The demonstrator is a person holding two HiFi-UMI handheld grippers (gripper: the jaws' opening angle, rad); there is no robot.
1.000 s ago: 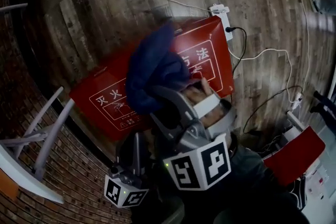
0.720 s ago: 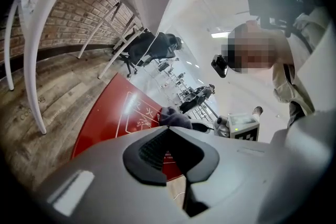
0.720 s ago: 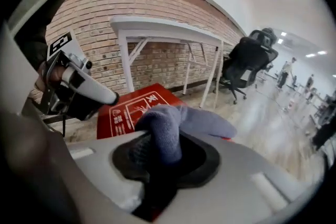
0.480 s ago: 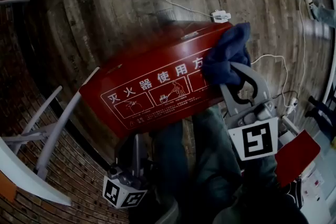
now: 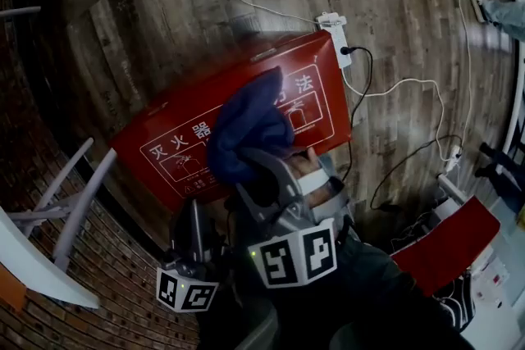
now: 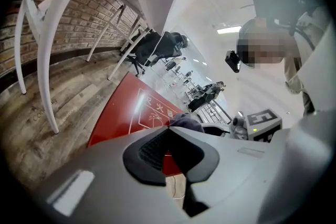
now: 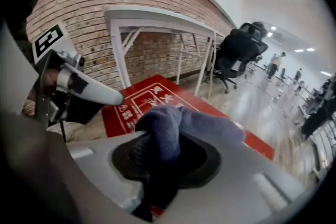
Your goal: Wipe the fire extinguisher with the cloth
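The wooden floor (image 5: 205, 4) carries a red fire extinguisher box (image 5: 164, 143) lying flat, its printed lid up, the brick wall (image 5: 123, 291) on the left; a white frame (image 5: 70, 201) stands at the box's left end; a blue cloth (image 5: 246, 123) rests bunched on the lid's middle, clenched in the right gripper (image 7: 160, 157) fingers; the left gripper (image 6: 170, 152) hangs at the box's near edge, fingers closed together on nothing; a white power strip (image 5: 335, 33) lies at the far right corner.

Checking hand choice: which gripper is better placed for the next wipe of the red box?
Right: the right gripper clamps the blue cloth over the red box; the left gripper is shut and empty.
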